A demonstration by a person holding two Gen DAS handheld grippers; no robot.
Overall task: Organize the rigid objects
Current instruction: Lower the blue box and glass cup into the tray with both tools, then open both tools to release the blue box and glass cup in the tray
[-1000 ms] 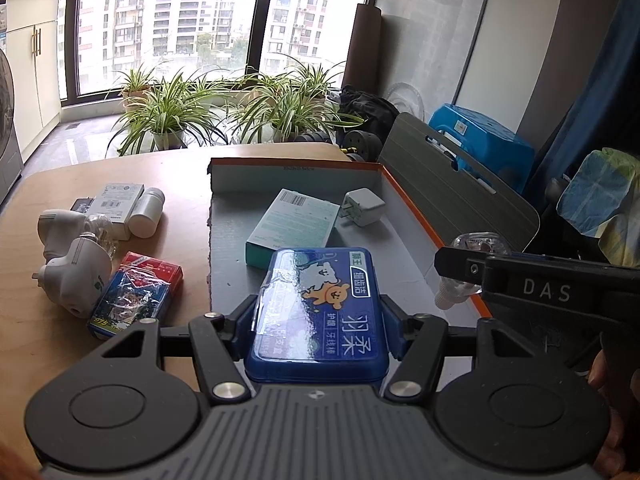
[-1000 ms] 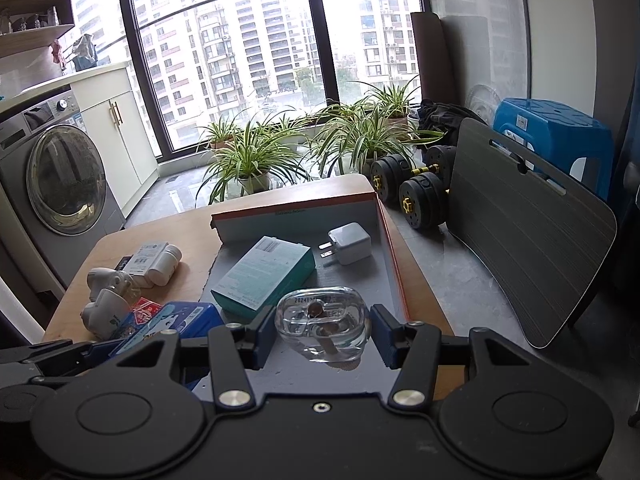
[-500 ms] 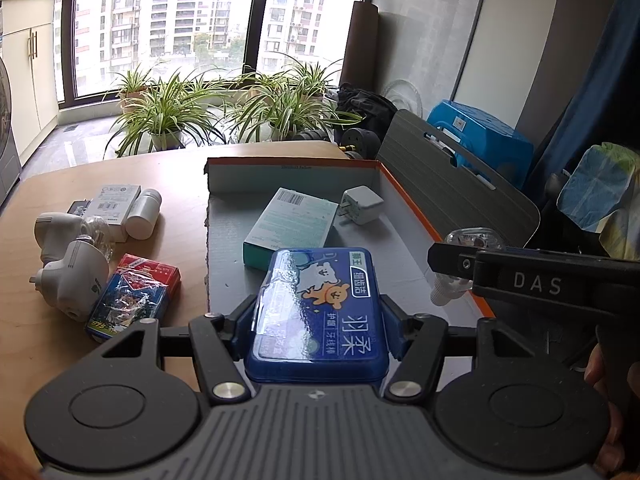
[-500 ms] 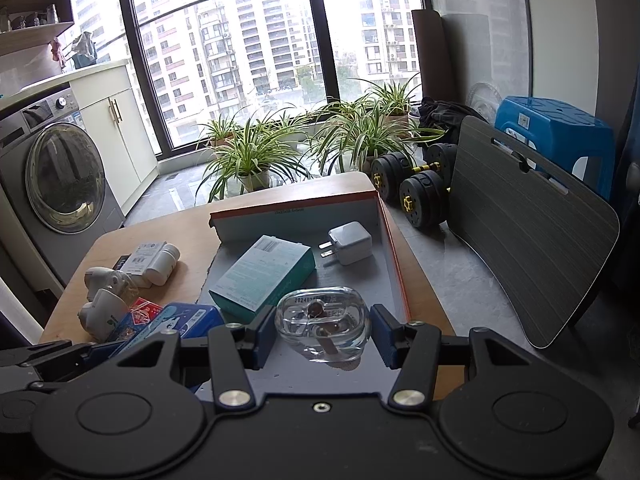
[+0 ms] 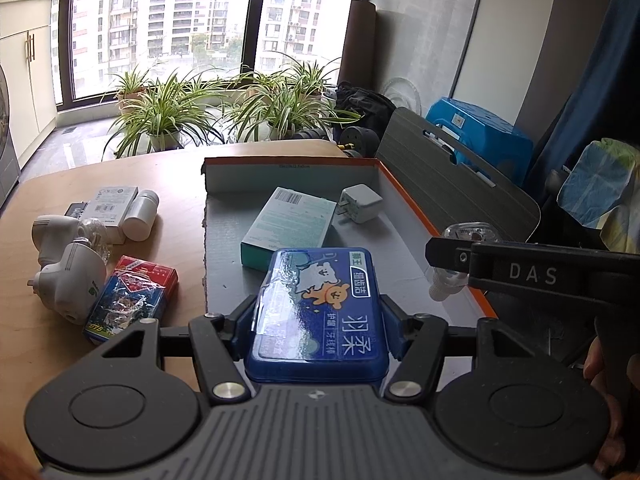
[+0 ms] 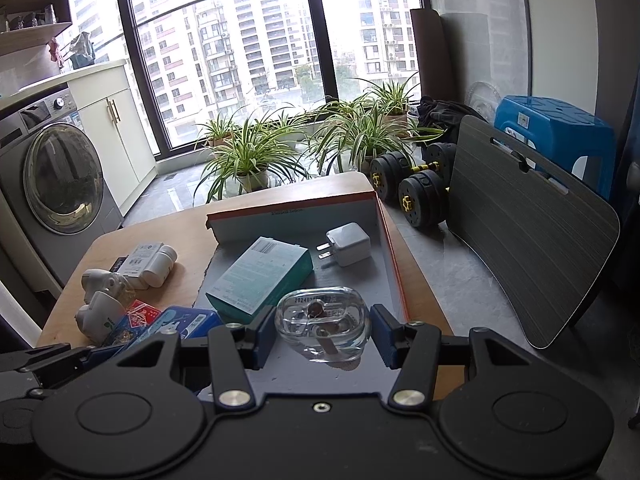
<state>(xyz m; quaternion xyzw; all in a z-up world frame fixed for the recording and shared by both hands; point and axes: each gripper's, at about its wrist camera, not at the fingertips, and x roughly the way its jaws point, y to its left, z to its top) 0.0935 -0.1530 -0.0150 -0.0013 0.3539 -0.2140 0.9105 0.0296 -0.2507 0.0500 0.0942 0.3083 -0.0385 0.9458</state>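
Observation:
My left gripper (image 5: 318, 320) is shut on a blue plastic case with a cartoon bear label (image 5: 320, 312), held over the near part of the grey cardboard tray with orange edge (image 5: 404, 200). My right gripper (image 6: 322, 330) is shut on a clear rounded case (image 6: 322, 326) above the tray's (image 6: 390, 248) near right part; that gripper also shows in the left wrist view as a black arm (image 5: 520, 272). Inside the tray lie a teal box (image 5: 290, 226) (image 6: 260, 276) and a white plug charger (image 5: 362, 204) (image 6: 348, 244).
On the wooden table (image 5: 172, 176) left of the tray lie two white plug devices (image 5: 68, 276), a red and blue card pack (image 5: 132, 300), a white bottle (image 5: 140, 214) and a white box (image 5: 114, 204). Plants, dumbbells (image 6: 408, 188), a grey board and a washing machine stand beyond.

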